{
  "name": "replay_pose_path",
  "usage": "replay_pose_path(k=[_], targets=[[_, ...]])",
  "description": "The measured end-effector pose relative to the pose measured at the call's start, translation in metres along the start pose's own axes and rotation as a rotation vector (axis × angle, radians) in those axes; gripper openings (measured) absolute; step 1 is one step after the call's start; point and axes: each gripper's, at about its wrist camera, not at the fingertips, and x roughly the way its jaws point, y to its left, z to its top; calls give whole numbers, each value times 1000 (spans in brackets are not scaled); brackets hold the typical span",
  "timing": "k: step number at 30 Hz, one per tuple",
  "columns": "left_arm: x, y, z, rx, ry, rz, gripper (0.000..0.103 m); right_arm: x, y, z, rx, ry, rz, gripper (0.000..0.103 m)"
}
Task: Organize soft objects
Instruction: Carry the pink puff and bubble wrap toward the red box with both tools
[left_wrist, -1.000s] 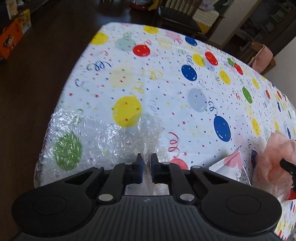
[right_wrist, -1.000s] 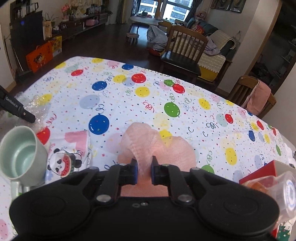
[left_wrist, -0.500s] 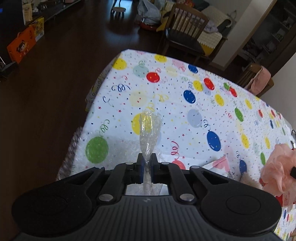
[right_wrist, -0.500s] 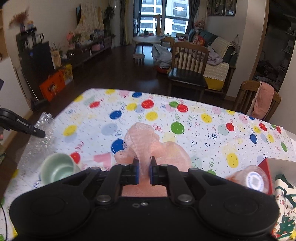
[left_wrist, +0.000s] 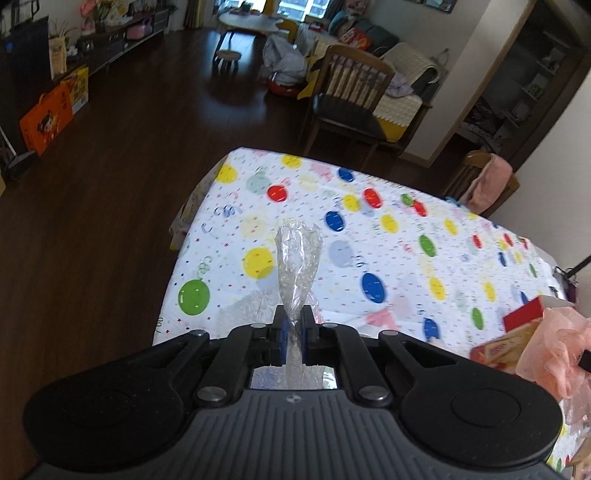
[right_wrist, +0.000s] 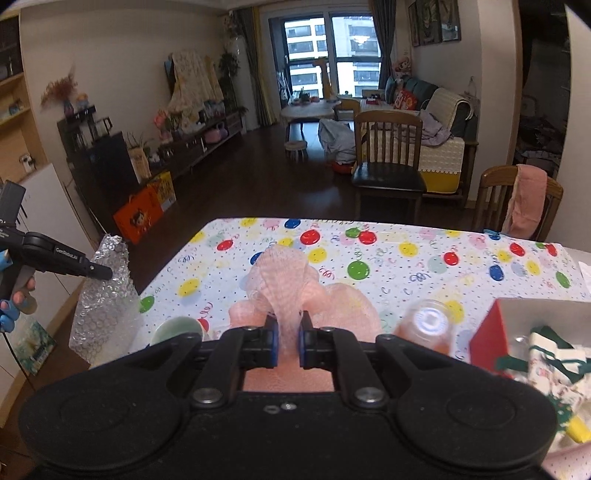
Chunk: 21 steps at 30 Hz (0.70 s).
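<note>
Left claw (left_wrist: 291, 334) pinches clear crinkled bubble wrap (left_wrist: 297, 258); right claw (right_wrist: 288, 343) pinches peach mesh fabric (right_wrist: 282, 284). Only the right view shows a pale green cup (right_wrist: 177, 328) on the bench (right_wrist: 406, 266).

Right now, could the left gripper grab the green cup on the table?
Probably not yet. The left gripper is shut on bubble wrap, so its jaws are full. The green cup sits below by the hanging sheet, half hidden behind the right gripper, which holds pink mesh.

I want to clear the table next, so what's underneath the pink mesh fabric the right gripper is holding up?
Below the pink mesh fabric, pinched in the right gripper, only the balloon tablecloth shows. Its hanging folds cover the spot directly beneath.
</note>
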Motion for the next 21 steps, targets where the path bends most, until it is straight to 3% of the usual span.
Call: replay_pose_path(k=[9,21], targets=[[-53,-69,0,76,-51,-88,7,-56,-45,-13,38,-60,9,8],[-65,-227,-3,283,-55,-216,7,-98,-136,-30,155,-116,-52,8]])
